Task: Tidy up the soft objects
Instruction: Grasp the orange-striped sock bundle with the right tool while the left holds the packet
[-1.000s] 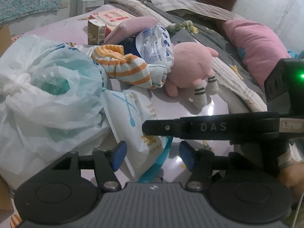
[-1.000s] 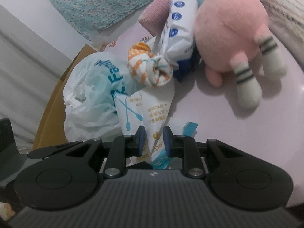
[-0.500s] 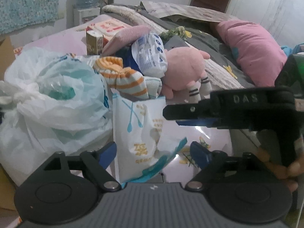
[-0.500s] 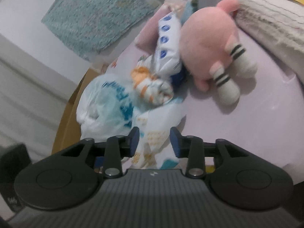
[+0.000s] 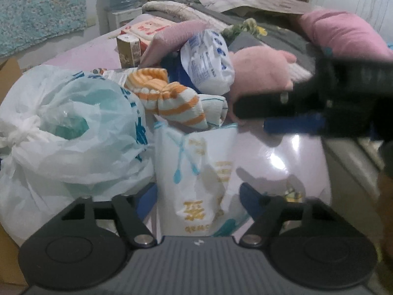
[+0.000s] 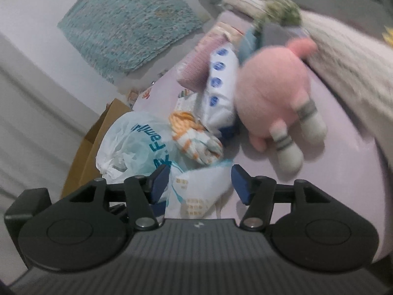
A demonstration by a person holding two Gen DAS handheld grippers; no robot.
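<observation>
While the white printed plastic pouch (image 5: pixel 199 177) stands on the glossy lilac tabletop (image 5: pixel 277 157) between the left gripper (image 5: pixel 196 196)'s blue pads, those jaws have just been closing, though the pouch hides whether either pad touches it. Seen from the right wrist, the right gripper (image 6: pixel 200 179) has just been opening, its pads apart beside the pouch top. Motion blur smears the pink plush toy (image 6: pixel 275 93), partly hidden behind that gripper in the left view.

Packet (image 5: pixel 196 172) in front; tied bag (image 5: pixel 68 132) to its left; rolled cloth (image 5: pixel 172 100) behind it; plush (image 5: pixel 260 73) right of wipes pack (image 5: pixel 208 61)
</observation>
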